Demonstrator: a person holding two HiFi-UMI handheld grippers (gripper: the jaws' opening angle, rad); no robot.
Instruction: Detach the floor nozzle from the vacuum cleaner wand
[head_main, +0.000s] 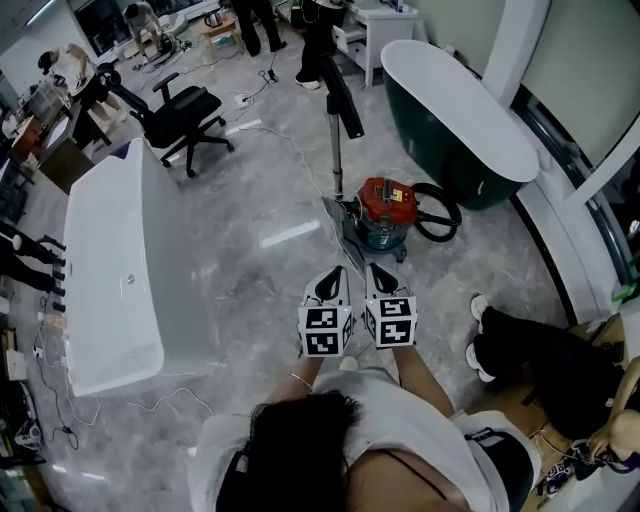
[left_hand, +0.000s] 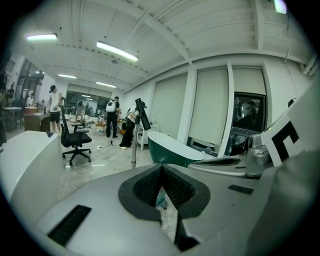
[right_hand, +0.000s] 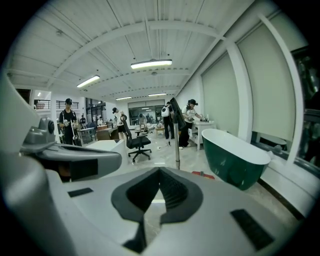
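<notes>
Now L tongs (head_main: 331, 280) & R tongs (head_main: 381, 276) shut, facing wand (head_main: 337, 160).

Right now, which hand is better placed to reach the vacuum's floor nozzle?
Right, narrowly: the wand stands almost straight ahead of the right gripper; from the left gripper it sits off to the left.

Glossy grey stone-look floor (head_main: 235, 300), shiny metal wand (head_main: 336, 160), smooth red plastic vacuum canister (head_main: 388, 201), glossy white bathtub (head_main: 100, 235)

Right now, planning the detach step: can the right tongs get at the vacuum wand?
Probably yes: bare floor lies between the right tongs and the upright wand; they're shut and empty, short of it.
</notes>
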